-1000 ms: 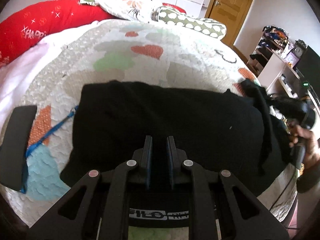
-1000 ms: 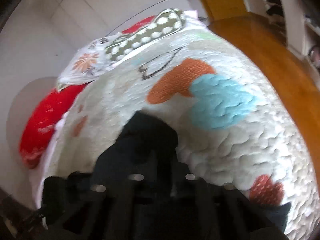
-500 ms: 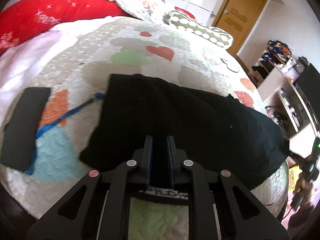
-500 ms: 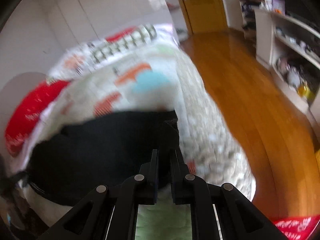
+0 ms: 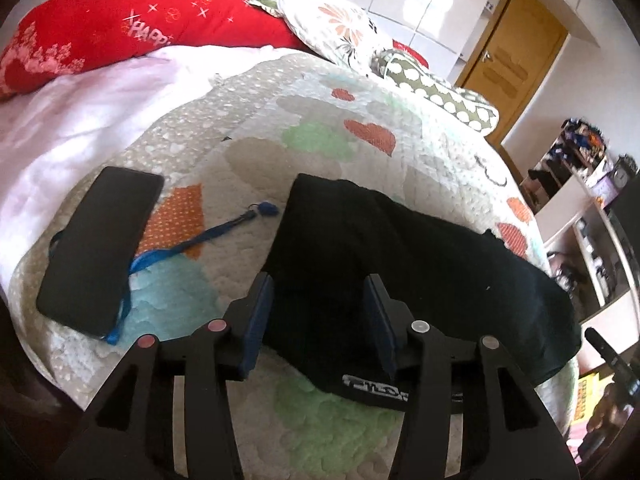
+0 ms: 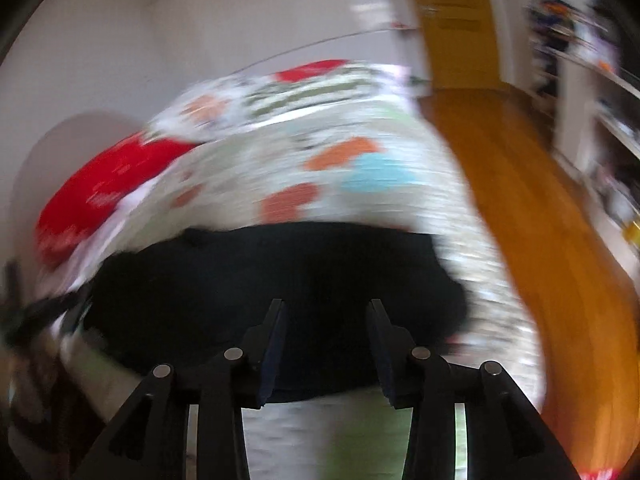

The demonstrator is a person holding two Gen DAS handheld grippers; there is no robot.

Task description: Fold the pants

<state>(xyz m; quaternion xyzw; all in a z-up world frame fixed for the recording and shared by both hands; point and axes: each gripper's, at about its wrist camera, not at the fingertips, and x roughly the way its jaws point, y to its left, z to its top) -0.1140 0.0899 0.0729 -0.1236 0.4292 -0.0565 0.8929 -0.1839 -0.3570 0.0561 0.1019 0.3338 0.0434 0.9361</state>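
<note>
The black pants (image 5: 400, 256) lie folded flat on the quilted bed, with a white logo band (image 5: 376, 386) at the near edge. My left gripper (image 5: 318, 316) is open and empty, its jaws standing either side of the pants' near left part. The right wrist view is blurred; it shows the same pants (image 6: 272, 284) as a wide black slab on the quilt. My right gripper (image 6: 326, 348) is open and empty over their near edge.
A black phone (image 5: 100, 248) with a blue lanyard (image 5: 200, 240) lies on the quilt (image 5: 256, 120) left of the pants. Red (image 5: 120, 28) and patterned pillows (image 5: 336, 28) line the far side. Wooden floor (image 6: 532, 216), white shelves (image 5: 592, 224) and a door stand to the right.
Both grippers were shut on the pants and have opened, letting the cloth go. The pants now lie flat. The right gripper has swung to face the bed.
</note>
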